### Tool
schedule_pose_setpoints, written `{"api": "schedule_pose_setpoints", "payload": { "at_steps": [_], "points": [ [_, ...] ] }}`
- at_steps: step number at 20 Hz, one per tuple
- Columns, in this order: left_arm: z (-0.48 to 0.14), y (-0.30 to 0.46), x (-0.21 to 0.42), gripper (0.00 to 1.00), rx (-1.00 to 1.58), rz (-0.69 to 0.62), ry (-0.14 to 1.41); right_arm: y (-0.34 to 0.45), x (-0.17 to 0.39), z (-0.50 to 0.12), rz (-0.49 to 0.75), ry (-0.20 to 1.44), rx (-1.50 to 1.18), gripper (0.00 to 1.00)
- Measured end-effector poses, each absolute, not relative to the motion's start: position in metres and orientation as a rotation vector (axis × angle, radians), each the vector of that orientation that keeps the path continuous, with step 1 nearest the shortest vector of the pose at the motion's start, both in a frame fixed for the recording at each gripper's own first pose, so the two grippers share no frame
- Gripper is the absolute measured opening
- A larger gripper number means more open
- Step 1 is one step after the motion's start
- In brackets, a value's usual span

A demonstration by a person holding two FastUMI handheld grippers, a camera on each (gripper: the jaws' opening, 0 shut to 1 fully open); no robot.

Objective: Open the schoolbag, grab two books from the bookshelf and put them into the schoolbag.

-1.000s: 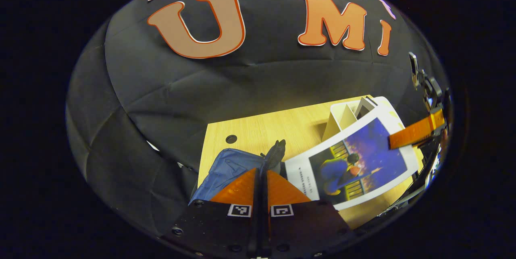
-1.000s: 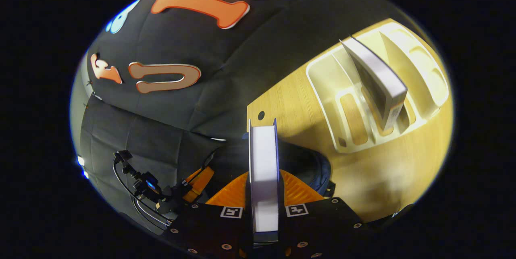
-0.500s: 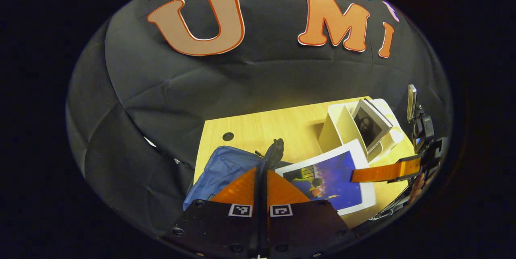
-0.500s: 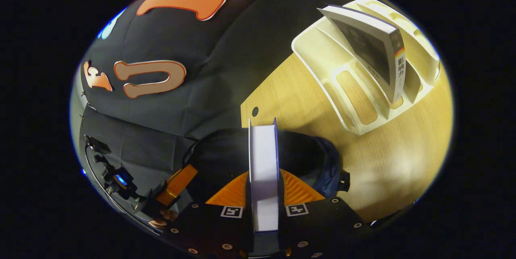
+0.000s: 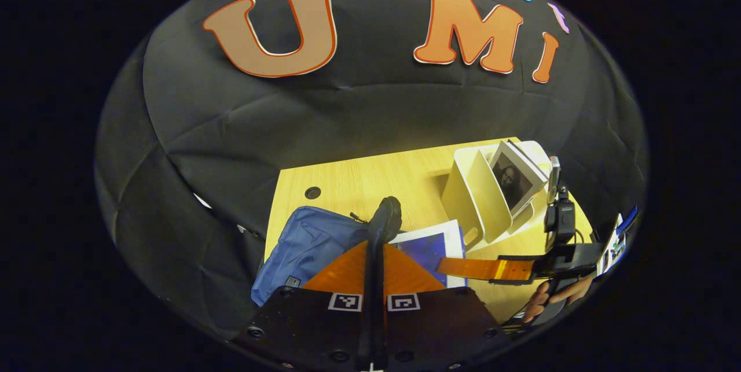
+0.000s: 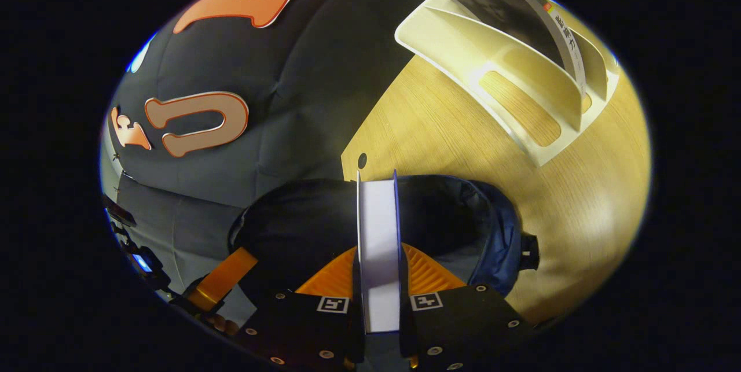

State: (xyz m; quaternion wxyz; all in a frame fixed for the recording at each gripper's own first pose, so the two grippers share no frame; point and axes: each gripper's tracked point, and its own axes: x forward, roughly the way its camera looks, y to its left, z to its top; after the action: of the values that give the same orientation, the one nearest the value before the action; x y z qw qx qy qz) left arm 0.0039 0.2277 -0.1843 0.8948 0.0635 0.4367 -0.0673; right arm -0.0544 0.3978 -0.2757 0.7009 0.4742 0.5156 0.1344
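The blue schoolbag [image 5: 301, 239] lies on the wooden table, and my left gripper [image 5: 373, 243] is shut on its dark opening edge [image 5: 386, 218], holding it up. My right gripper [image 6: 379, 251] is shut on a book [image 6: 379, 227], seen edge-on, its far end over the bag's dark opening [image 6: 312, 216]. From the left gripper view the same book [image 5: 431, 242] shows its blue cover, partly behind the bag's edge, with the right gripper [image 5: 448, 266] on it. A second book [image 5: 512, 178] leans in the white bookshelf [image 5: 472, 198].
The bookshelf [image 6: 521, 123] stands on the table's far right, its front slots bare, with the second book [image 6: 509, 7] at its back. A round cable hole [image 5: 312, 192] sits near the table's back edge. A hand [image 5: 556, 297] holds the right gripper. The left gripper [image 6: 231, 265] sits beside the bag.
The right gripper has carried the book down and left from near the bookshelf to the bag's opening. The left gripper stays shut on the bag's edge, barely moving.
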Motion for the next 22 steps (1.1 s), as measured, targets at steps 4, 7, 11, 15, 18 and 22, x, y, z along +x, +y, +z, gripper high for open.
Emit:
{"api": "schedule_pose_setpoints", "payload": {
  "at_steps": [4,7,11,15,18,22],
  "points": [
    [-0.183,0.220,0.002,0.02,0.127,-0.169,0.896,0.419,-0.052,-0.290,0.313,1.130,1.073,0.24],
    [-0.185,0.209,-0.002,0.01,0.099,-0.190,0.902,0.432,-0.044,-0.308,0.309,1.119,1.102,0.23],
    [-0.187,0.208,-0.003,0.02,0.084,-0.192,0.898,0.449,-0.049,-0.326,0.325,1.165,1.092,0.24],
    [-0.187,0.217,0.001,0.02,0.108,-0.161,0.889,0.469,-0.062,-0.317,0.388,1.259,1.099,0.39],
    [-0.191,0.214,0.000,0.02,0.114,-0.157,0.893,0.455,-0.072,-0.314,0.396,1.273,1.019,0.70],
    [-0.193,0.214,-0.001,0.02,0.124,-0.138,0.889,0.414,-0.060,-0.303,0.356,1.197,0.894,0.94]
  ]
}}
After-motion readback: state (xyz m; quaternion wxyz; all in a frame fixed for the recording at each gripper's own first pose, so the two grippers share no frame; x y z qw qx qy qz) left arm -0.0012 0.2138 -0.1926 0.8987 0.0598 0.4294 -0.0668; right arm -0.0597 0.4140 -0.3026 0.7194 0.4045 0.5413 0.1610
